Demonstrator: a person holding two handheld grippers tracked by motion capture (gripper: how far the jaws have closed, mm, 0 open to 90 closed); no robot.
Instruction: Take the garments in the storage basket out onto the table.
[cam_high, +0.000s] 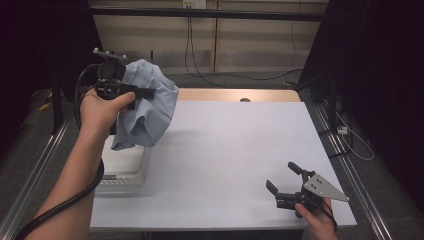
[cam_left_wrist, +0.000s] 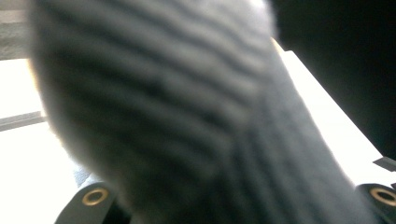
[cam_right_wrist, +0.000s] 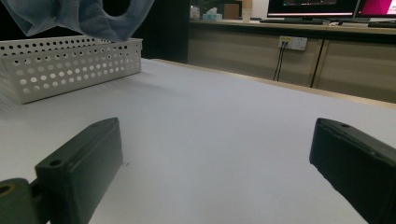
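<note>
light blue garment (cam_high: 147, 102) held aloft above the white perforated basket (cam_high: 131, 172).
left gripper (cam_high: 145, 93) clamps the cloth at the table's (cam_high: 225, 150) left edge; right gripper (cam_high: 281, 178) rests near the front right corner, jaws wide and empty.

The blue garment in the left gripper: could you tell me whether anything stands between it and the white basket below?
Nothing visible does. The blue garment hangs from the left gripper directly above the white basket, with open air between them.

white table (cam_high: 225, 150) bearing a perforated white basket (cam_high: 125, 167).
</note>
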